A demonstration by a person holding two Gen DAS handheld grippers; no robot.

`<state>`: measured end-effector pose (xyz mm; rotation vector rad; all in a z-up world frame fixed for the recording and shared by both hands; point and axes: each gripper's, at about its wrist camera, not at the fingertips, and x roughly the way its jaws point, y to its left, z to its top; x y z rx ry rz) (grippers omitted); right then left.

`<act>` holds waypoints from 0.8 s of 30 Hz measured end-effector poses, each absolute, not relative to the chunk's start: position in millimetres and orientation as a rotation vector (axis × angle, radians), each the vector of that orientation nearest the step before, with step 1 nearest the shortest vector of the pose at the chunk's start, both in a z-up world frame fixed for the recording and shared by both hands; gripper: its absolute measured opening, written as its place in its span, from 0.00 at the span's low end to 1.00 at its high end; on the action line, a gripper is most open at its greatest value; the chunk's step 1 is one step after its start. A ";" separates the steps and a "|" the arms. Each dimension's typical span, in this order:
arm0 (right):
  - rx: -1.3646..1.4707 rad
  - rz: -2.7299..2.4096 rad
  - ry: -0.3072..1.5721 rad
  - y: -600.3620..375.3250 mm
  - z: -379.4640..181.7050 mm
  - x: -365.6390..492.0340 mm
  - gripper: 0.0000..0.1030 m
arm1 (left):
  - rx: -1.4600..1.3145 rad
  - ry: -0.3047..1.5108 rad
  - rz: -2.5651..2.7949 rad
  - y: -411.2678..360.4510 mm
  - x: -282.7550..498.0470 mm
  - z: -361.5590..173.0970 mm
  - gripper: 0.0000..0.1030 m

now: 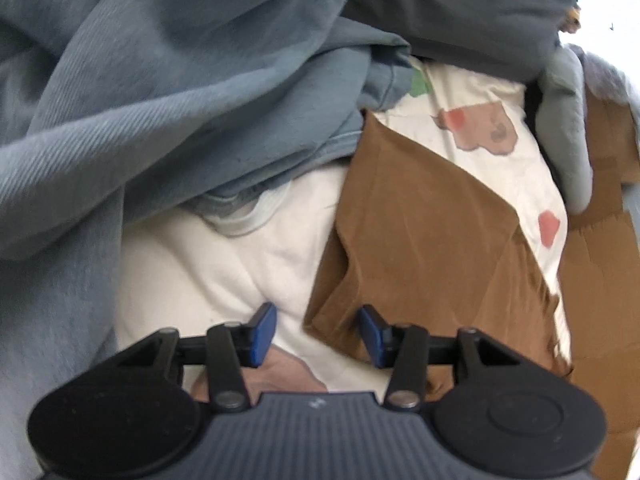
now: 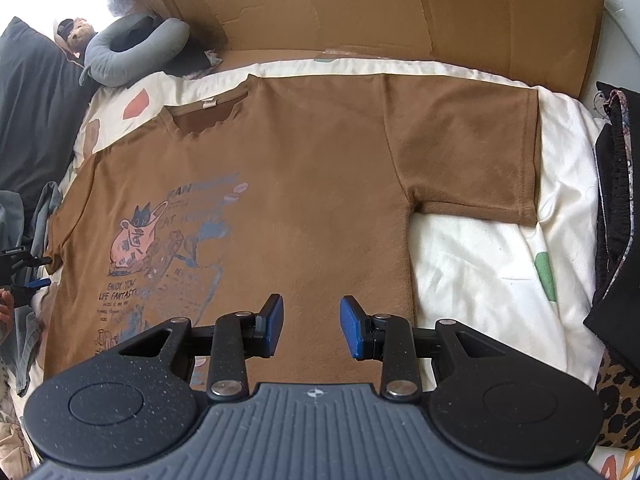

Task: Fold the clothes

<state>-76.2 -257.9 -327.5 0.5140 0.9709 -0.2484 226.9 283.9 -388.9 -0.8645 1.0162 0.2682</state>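
Both tongs stand partly apart with nothing between their pads, over a brown T-shirt that we have laid out but not yet folded.

Our left gripper (image 1: pixel 318 334) hovers by a sleeve corner of the brown T-shirt (image 2: pixel 304 184), low in its view; its jaws are at a middling width, gripping nothing. Our right gripper (image 2: pixel 312 330) hangs over the shirt's lower body at the bottom centre, equally empty. The shirt lies flat, print up, across the middle of the right view, 1 sleeve spread at the right, collar toward the upper left. We judge that spreading is done and every fold is left. It rests on a cream bedsheet (image 2: pixel 480 280) with flattened cardboard (image 2: pixel 400 12) along the top and a grey neck pillow (image 2: pixel 132 56) in the upper left. A blue-grey garment (image 1: pixel 168 92) fills the left view's upper left, and dark clothes (image 2: pixel 616 220) sit at the right edge.
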 end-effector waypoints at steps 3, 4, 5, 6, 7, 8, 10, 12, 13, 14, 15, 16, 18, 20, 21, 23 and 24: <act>0.517 -0.247 0.973 -256.7 -329.2 -75.9 0.37 | -0.961 0.996 0.289 289.7 221.8 -394.7 0.46; 0.517 -0.247 0.975 -256.4 -329.8 -76.0 0.37 | -0.995 0.991 0.295 291.4 220.7 -397.1 0.46; 0.517 -0.247 0.977 -256.0 -330.6 -76.2 0.37 | -1.024 0.988 0.301 292.7 220.4 -399.5 0.46; 0.517 -0.247 0.979 -255.7 -331.4 -76.3 0.37 | -1.051 0.985 0.307 294.1 220.3 -401.7 0.46; 0.516 -0.246 0.982 -255.3 -332.1 -76.4 0.37 | -1.081 0.980 0.315 295.8 219.8 -403.5 0.46; 0.515 -0.246 0.985 -255.2 -332.6 -76.4 0.37 | -1.105 0.974 0.322 297.4 219.5 -404.8 0.46; 0.514 -0.245 0.989 -255.0 -333.6 -76.2 0.37 | -1.149 0.963 0.334 300.7 219.1 -407.3 0.46; 0.514 -0.245 0.992 -255.0 -334.9 -75.8 0.37 | -1.180 0.951 0.337 303.0 217.0 -408.5 0.44; 0.514 -0.244 0.992 -254.9 -335.3 -75.7 0.37 | -1.191 0.944 0.336 304.0 215.1 -408.7 0.40; 0.514 -0.243 0.992 -254.8 -335.6 -75.6 0.37 | -1.201 0.937 0.335 305.0 213.0 -409.0 0.35; 0.515 -0.242 0.992 -254.7 -336.0 -75.5 0.37 | -1.214 0.925 0.327 306.0 210.1 -409.1 0.34; 0.516 -0.241 0.992 -254.8 -336.1 -75.3 0.37 | -1.222 0.910 0.311 306.3 207.7 -408.8 0.33; 0.517 -0.240 0.992 -254.8 -336.1 -74.9 0.37 | -1.233 0.885 0.269 306.3 203.8 -408.1 0.33; 0.517 -0.241 0.992 -255.3 -336.2 -74.9 0.37 | -1.240 0.875 0.238 305.2 202.5 -408.7 0.33; 0.517 -0.241 0.992 -255.6 -336.2 -75.0 0.37 | -1.244 0.870 0.230 304.6 202.7 -409.2 0.33; 0.515 -0.241 0.995 -256.3 -337.0 -75.1 0.37 | -1.248 0.863 0.228 303.0 203.1 -410.2 0.34; 0.515 -0.242 0.997 -256.7 -337.4 -75.1 0.37 | -1.246 0.861 0.234 302.4 202.8 -410.5 0.34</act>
